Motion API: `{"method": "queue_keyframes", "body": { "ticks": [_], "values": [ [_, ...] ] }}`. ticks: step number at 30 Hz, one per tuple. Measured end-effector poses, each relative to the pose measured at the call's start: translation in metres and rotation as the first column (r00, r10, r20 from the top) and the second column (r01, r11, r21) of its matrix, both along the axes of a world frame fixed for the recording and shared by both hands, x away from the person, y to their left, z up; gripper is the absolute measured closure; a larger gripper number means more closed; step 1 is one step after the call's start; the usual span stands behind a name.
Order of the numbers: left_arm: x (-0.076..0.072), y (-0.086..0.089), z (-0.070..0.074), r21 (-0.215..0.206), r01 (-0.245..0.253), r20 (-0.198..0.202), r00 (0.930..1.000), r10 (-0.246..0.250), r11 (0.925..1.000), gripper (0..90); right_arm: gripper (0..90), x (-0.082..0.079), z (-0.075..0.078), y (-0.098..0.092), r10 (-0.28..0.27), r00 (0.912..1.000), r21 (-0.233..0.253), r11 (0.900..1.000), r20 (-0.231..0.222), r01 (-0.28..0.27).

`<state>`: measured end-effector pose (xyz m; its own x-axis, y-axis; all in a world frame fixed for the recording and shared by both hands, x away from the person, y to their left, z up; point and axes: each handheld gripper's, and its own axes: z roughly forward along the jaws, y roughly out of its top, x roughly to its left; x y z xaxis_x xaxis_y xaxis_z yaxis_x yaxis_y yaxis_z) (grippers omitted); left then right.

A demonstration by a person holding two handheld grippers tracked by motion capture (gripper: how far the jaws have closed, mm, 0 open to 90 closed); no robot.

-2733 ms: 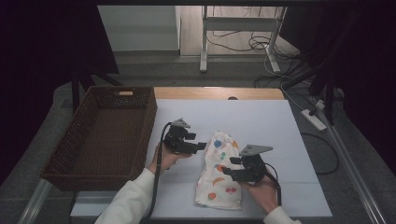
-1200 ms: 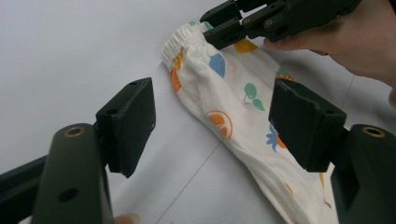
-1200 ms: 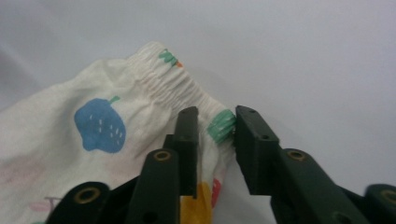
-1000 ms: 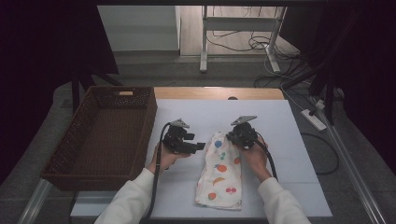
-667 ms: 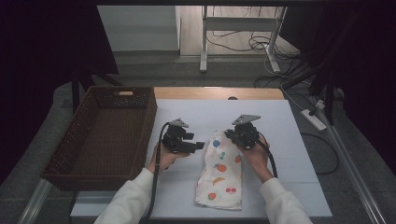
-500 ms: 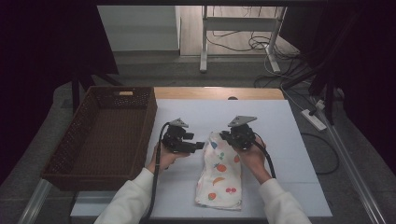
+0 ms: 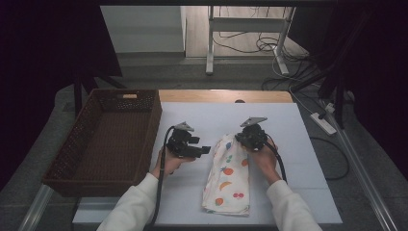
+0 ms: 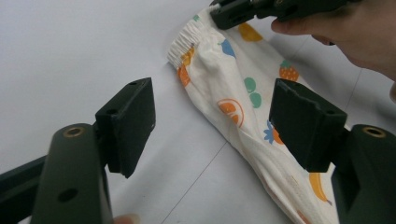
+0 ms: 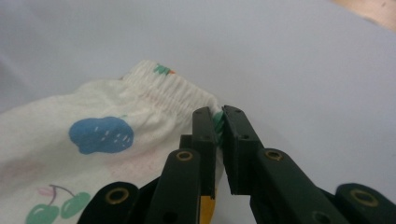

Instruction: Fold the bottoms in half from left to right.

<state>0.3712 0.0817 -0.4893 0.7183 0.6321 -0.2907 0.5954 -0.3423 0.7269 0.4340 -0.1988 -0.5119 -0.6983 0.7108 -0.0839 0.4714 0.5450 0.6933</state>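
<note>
Fruit-print white shorts (image 7: 229, 177), folded, flat on table

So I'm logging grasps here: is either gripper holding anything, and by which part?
The right gripper pinches the fruit-print cloth at a corner of its elastic hem. The left gripper is open, holding nothing.

Table (image 7: 288, 125): a basket (image 7: 108, 139) sits at its left edge; a folded cloth (image 7: 230, 175) lies right of centre, lengthwise toward the person. Left gripper (image 7: 204, 150) sits between basket and cloth; right gripper (image 7: 239, 138) is at the cloth's far end.
</note>
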Motion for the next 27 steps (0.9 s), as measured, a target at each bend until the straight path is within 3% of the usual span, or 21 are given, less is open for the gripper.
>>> {"method": "queue_keyframes", "body": {
  "ticks": [3, 5, 8, 11, 13, 17, 27],
  "values": [
    [0.000, 0.000, 0.000, 0.002, 0.001, 0.002, 1.0000, -0.001, 1.0000, 30.1, 66.3, -0.001, 0.003, 0.001, -0.015, 0.9998, 0.012, 1.000, 0.015, 0.015],
    [0.000, 0.000, 0.000, 0.003, 0.001, 0.004, 1.0000, -0.001, 1.0000, 30.1, 64.7, -0.004, 0.012, 0.001, -0.015, 0.9989, 0.046, 0.999, 0.045, 0.013],
    [0.000, 0.000, 0.000, 0.004, 0.002, 0.003, 1.0000, -0.002, 1.0000, 30.1, 70.5, -0.009, 0.025, 0.005, 0.018, 0.9985, 0.110, 0.994, 0.052, -0.024],
    [0.000, 0.000, 0.000, 0.004, 0.002, 0.002, 1.0000, -0.002, 1.0000, 29.9, 83.2, -0.011, 0.028, 0.016, 0.097, 0.9951, 0.149, 0.984, 0.015, -0.098],
    [0.000, 0.000, 0.000, 0.002, -0.001, 0.001, 1.0000, 0.001, 1.0000, 29.9, 88.9, -0.009, 0.022, 0.025, 0.123, 0.9922, 0.131, 0.984, -0.015, -0.120],
    [0.000, 0.002, 0.001, 0.002, 0.000, 0.005, 1.0000, 0.000, 1.0000, 29.9, 89.1, -0.001, 0.003, 0.037, 0.106, 0.9907, 0.073, 0.992, -0.085, -0.100],
    [0.001, 0.005, 0.000, -0.004, -0.011, -0.002, 0.9999, 0.011, 0.9999, 29.9, 89.3, 0.007, -0.012, 0.063, 0.134, 0.9860, 0.058, 0.990, -0.100, -0.128]
  ]
}}
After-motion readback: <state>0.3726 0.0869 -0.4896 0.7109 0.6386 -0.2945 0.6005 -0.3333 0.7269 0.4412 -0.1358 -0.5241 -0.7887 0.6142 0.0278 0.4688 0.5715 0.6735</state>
